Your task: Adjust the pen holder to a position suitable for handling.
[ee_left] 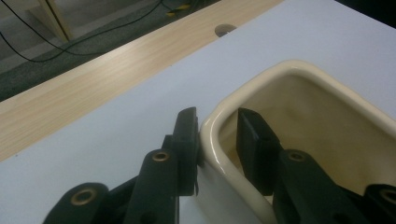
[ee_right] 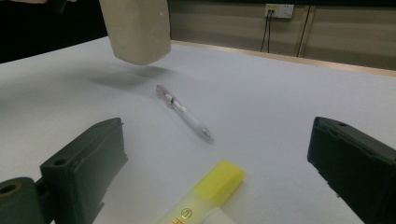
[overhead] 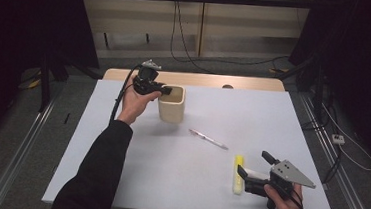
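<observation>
A cream, square-sided ceramic cup (overhead: 172, 106) hangs a little above the white table (overhead: 168, 173), its shadow on the surface below it (ee_right: 137, 28). My left gripper (overhead: 167, 89) is shut on the cup's near wall, one jaw outside and one inside the rim (ee_left: 299, 70). Near the front right edge my right gripper (overhead: 253, 161) stands open, jaws wide apart (ee_right: 215, 126). A yellow highlighter (overhead: 238, 175) lies just ahead of it, its cap (ee_right: 219, 184) low between the jaws. A clear pen (overhead: 209, 139) lies at mid-table, between the cup and the highlighter (ee_right: 184, 113).
A wooden strip with a round hole (overhead: 227, 86) runs along the table's far edge (ee_left: 224, 29). Cables trail over the floor beyond it. A wall socket (ee_right: 278, 9) sits on the panelled back wall.
</observation>
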